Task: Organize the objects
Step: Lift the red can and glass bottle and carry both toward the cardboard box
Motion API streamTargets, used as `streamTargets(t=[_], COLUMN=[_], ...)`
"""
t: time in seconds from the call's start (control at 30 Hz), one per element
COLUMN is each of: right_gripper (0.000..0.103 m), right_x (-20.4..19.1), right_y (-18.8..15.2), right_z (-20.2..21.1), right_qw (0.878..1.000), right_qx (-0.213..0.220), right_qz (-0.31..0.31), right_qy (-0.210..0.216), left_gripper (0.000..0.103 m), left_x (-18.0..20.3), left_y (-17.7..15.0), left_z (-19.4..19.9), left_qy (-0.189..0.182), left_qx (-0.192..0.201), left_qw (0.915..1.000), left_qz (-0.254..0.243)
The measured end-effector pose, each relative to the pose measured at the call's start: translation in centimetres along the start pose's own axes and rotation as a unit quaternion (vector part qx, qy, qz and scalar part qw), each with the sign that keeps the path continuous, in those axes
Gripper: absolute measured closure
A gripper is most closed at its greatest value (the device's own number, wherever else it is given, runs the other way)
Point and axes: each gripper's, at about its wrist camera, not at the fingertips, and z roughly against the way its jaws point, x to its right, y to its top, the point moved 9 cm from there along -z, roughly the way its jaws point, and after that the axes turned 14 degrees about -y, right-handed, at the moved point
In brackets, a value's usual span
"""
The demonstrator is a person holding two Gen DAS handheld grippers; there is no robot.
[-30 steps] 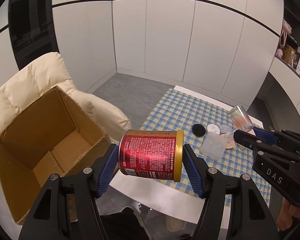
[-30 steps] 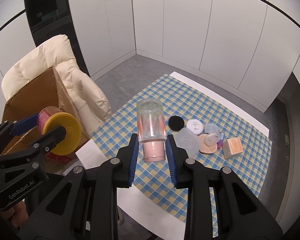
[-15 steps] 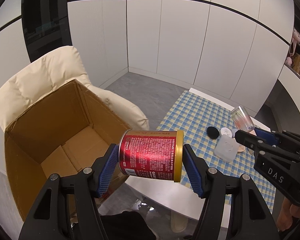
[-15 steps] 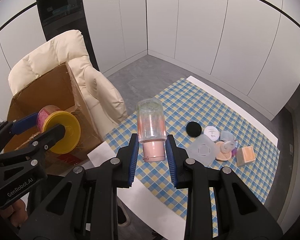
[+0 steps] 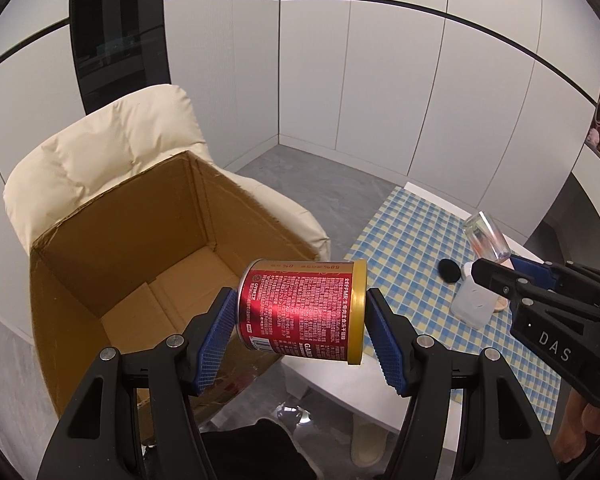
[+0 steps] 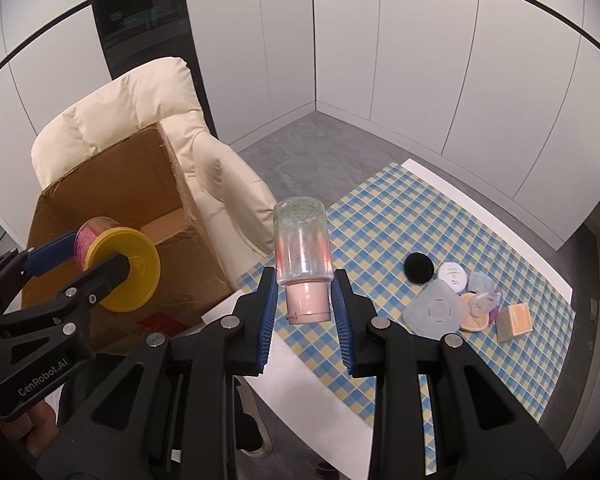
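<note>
My left gripper (image 5: 300, 332) is shut on a red can (image 5: 302, 310) with a gold rim, held on its side beside the near right corner of an open cardboard box (image 5: 112, 264). The right wrist view shows the same can (image 6: 118, 268) from its yellow end, in front of the box (image 6: 100, 184). My right gripper (image 6: 304, 308) is shut on a clear bottle (image 6: 302, 250) with a pink cap, held cap toward me, over the table's near corner. That bottle (image 5: 486, 236) and right gripper (image 5: 512, 268) appear at the right of the left wrist view.
The box rests on a cream armchair (image 5: 100, 148). A blue-yellow checked cloth (image 6: 400, 232) covers the white table (image 6: 312, 392), with a black puff (image 6: 419, 267), a white round compact (image 6: 452, 276), a clear lid (image 6: 436, 310) and an orange block (image 6: 514, 322) on it. White cupboards line the walls.
Both grippers have carried their loads leftward toward the box. The box and armchair now fill more of both views, and the table items have slid right.
</note>
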Motion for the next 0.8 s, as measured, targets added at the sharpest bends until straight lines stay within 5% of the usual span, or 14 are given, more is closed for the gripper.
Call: streamTargets(t=[0.8], right_gripper=[0.075], right_x=[-7.3], right_y=[1.3], right_z=[0.5], right_qw=[0.998], right_qx=[0.012], right_qz=[0.049], right_qy=[0.039], left_gripper=[0.038], left_x=[-6.3], left_y=[-0.9], left_z=[2.6], left_qy=[0.041], left_qx=[0.009], left_qw=[0.9984], left_qz=[0.037])
